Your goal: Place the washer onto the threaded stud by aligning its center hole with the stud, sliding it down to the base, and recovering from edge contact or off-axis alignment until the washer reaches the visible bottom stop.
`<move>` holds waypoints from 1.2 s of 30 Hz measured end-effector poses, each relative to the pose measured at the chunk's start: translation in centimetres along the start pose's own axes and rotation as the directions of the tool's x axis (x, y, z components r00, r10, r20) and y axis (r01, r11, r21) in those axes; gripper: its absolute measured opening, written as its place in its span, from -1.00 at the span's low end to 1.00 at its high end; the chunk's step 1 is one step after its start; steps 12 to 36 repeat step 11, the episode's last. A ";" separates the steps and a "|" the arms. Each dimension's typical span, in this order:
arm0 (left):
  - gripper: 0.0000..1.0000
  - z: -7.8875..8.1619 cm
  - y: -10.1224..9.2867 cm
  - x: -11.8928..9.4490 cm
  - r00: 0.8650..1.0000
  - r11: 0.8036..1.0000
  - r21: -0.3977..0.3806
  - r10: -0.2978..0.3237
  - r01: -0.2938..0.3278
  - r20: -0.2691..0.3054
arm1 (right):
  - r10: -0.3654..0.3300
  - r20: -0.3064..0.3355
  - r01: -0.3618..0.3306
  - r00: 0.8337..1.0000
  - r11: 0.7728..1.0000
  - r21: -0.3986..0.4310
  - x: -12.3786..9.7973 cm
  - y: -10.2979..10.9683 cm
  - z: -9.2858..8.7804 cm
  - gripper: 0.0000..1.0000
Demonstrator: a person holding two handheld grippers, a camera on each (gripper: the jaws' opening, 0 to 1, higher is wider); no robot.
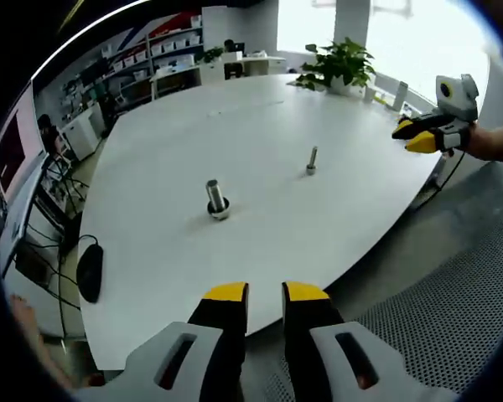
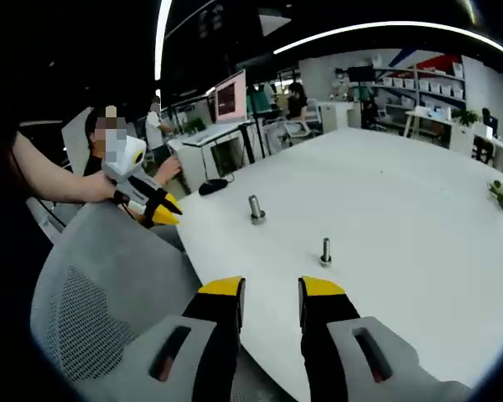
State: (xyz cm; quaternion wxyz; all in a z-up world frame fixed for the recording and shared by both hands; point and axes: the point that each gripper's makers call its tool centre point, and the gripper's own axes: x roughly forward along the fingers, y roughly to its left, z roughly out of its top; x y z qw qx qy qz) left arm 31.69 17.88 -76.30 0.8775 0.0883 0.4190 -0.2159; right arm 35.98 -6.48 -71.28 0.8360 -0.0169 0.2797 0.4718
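Both my grippers, left gripper [image 1: 264, 293] and right gripper [image 2: 271, 289], hang off desk [image 1: 235, 126], jaws parted, empty. Washer looks seated on thick stud [image 1: 216, 199]; I'd approach straight down its axis.

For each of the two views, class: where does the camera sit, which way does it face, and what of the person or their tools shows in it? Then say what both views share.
Left gripper view: rides the left gripper, off the table's near edge, facing across it toward the plant; right gripper enters at right.
Right gripper view: rides the right gripper, above a mesh chair, facing across the table; left gripper and arm at left.
Shared: thick stud, thin stud, mouse.
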 end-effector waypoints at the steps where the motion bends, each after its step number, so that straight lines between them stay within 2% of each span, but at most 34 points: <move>1: -0.73 0.1 -0.1 0.0 1.000 1.000 0.004 0.000 0.000 0.003 | -0.001 0.004 0.001 1.000 1.000 -0.006 -0.4 0.2 -0.1 -0.43; 4: -0.73 0.1 0.0 -0.1 1.000 1.000 0.002 0.002 -0.002 0.005 | -0.003 0.021 0.003 1.000 1.000 -0.008 -0.9 0.5 -0.2 -0.42; 6: -0.73 0.1 0.0 0.0 1.000 1.000 0.001 0.001 -0.001 0.006 | -0.009 0.017 0.009 1.000 1.000 0.020 -1.1 0.5 -0.6 -0.41; 7: -0.73 0.0 0.0 0.0 1.000 1.000 0.000 0.000 0.000 0.002 | -0.015 0.008 0.015 1.000 0.997 0.081 -1.3 0.7 -0.7 -0.41; 9: -0.73 -0.1 -0.1 0.0 1.000 1.000 0.001 -0.004 0.004 -0.004 | -0.009 0.085 -0.001 0.996 0.994 0.107 -1.7 1.4 0.8 -0.41; 11: -0.73 -0.1 -0.3 0.1 1.000 1.000 0.000 -0.009 0.009 -0.008 | -0.030 0.085 0.022 0.996 0.996 0.086 -1.9 1.5 1.0 -0.41; 36: -0.73 -0.1 -0.3 0.1 1.000 1.000 0.000 -0.009 0.009 -0.008 | -0.030 0.085 0.022 0.996 0.996 0.086 -1.9 1.5 1.0 -0.41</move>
